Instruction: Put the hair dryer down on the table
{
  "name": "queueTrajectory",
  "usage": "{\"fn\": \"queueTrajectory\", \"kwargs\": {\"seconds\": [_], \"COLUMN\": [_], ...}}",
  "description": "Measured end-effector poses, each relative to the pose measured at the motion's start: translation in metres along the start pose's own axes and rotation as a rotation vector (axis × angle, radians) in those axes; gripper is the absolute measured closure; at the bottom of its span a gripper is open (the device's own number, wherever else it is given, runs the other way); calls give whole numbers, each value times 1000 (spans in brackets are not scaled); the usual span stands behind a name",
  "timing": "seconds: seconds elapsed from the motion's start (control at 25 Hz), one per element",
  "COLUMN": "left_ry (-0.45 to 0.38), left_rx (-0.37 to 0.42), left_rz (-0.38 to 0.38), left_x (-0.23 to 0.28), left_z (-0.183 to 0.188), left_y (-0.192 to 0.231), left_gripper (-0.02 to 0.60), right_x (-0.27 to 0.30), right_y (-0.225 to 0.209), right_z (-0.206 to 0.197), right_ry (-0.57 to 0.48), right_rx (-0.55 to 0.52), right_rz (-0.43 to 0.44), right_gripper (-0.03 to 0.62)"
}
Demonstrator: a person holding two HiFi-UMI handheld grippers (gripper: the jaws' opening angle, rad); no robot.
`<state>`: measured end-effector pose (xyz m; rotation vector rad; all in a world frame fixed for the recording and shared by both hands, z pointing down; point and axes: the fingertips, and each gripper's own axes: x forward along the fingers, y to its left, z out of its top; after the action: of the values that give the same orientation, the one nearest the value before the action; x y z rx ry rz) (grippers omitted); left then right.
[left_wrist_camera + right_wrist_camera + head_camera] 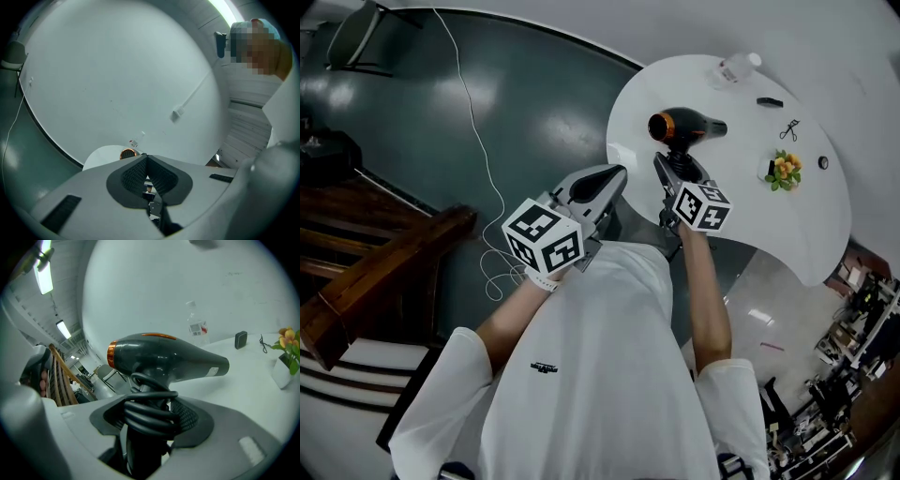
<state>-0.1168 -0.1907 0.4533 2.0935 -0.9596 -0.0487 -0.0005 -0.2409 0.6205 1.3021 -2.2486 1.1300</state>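
Observation:
A dark grey hair dryer (pixel 684 127) with an orange rear ring stands handle-down over the near-left part of the round white table (pixel 741 202). My right gripper (pixel 675 167) is shut on its handle. In the right gripper view the black cord is coiled round the hair dryer (pixel 168 357) handle, squeezed between the pads of the right gripper (pixel 152 414), and the barrel points right over the table (pixel 243 390). My left gripper (pixel 614 178) hangs left of the table's edge, holding nothing. In its own view the left gripper (pixel 146 161) pads meet, and the hair dryer (pixel 127 153) ring peeks above them.
On the table are a water bottle (pixel 736 67), a small black box (pixel 770 101), a scissor-like tool (pixel 788 129), a little flower pot (pixel 783 171) and a black knob (pixel 822 162). A wooden stair rail (pixel 375 272) and a white cable (pixel 478 141) lie on the left.

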Motion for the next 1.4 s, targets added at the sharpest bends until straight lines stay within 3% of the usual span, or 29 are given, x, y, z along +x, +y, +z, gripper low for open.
{"fn": "queueTrajectory", "kwargs": {"seconds": [0.32,0.84,1.4], "left_ry": [-1,-1,-8], "left_rx": [5,-11,-4], "left_rz": [29,62,69], "left_x": [0,-2,-9], "left_z": [5,4,2], "left_y": [10,17,13], "left_gripper": [580,580,580], "right_x": [37,72,85], "right_y": [-27,-49,-56], "right_z": [-26,-60,-69], "right_ry": [103,272,297], "right_rx": [-8,-260,-275], "right_rz": [-43,-123,-128], "right_gripper": [312,310,301]}}
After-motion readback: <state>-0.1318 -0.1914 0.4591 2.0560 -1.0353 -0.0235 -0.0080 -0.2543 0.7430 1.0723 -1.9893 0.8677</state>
